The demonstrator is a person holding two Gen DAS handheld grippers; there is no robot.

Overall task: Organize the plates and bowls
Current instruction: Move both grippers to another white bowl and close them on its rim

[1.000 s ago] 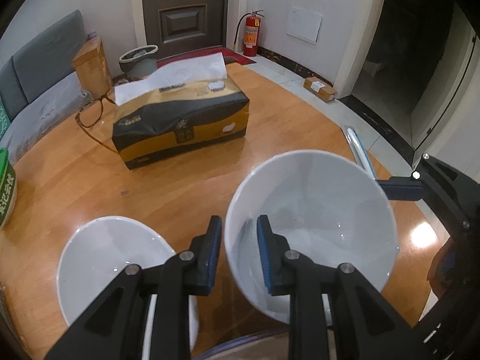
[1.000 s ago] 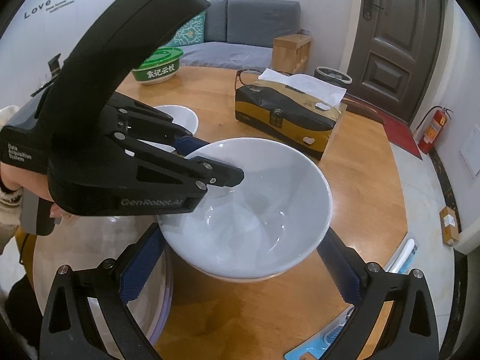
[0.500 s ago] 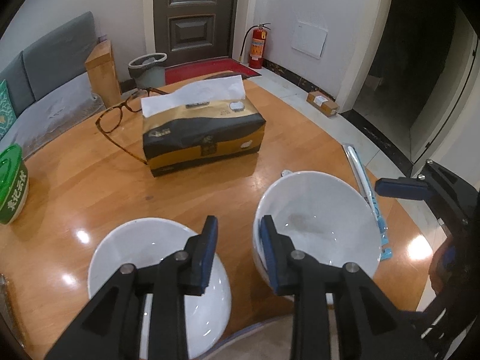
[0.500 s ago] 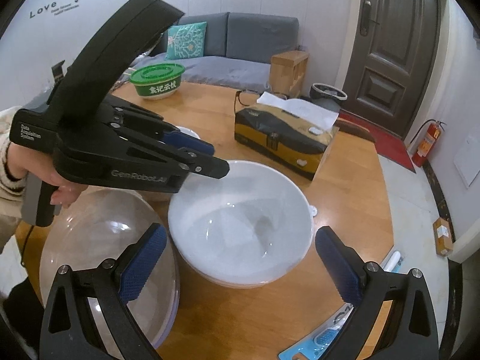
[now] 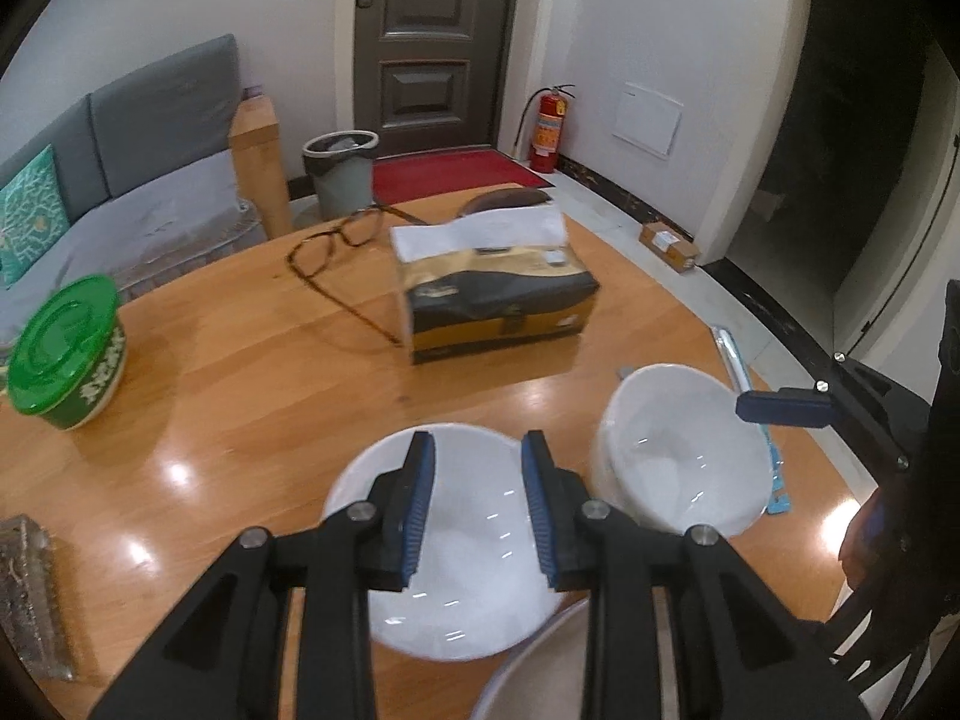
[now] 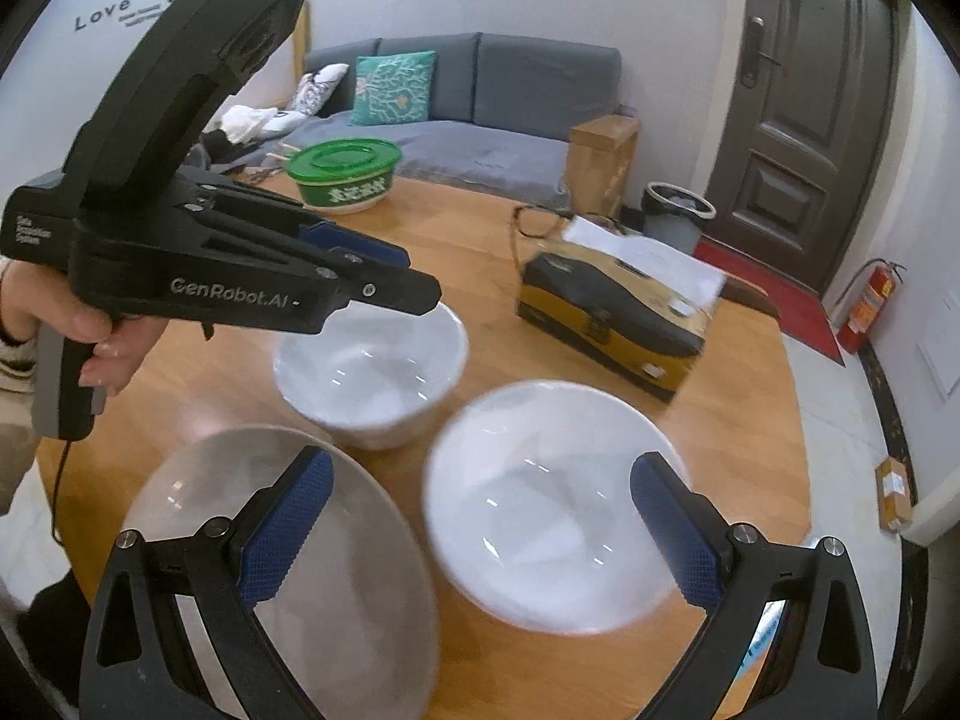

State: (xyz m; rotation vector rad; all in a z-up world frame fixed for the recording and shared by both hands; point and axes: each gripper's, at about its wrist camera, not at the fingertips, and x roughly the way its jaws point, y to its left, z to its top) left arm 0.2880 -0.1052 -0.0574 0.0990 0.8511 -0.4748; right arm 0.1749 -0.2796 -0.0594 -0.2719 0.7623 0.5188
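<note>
Item 1: round wooden desk [image 5: 240,432], carrying all the listed wares.

Item 2: small white ceramic bowl [image 6: 372,372], upright, mouth up, at 11 o'clock in the right wrist view, under the tips of the left tongs.

Item 3: wider white ceramic bowl [image 6: 552,498], upright, mouth up, at 5 o'clock from the small one and apart from it. Both bowls are round, so neither has a long axis; each opens straight up.

Item 4: clear glass plate [image 6: 288,540], at 7 o'clock in the right wrist view, lying flat or nearly so, close beside the two bowls; whether it touches either cannot be told.

Item 5: left tongs [image 5: 477,510], parted a little, nothing between the pads, hovering over the small bowl.

Item 6: right tongs [image 6: 474,528], spread wide, holding nothing, straddling the gap between plate and wider bowl.

Status: the three pieces sit gathered but separate; nothing is stacked. Judged early: nesting the bowls and placing them with the plate appears to remain.

Sundry: black-and-gold tissue box [image 5: 498,300], at 12 o'clock.
</note>
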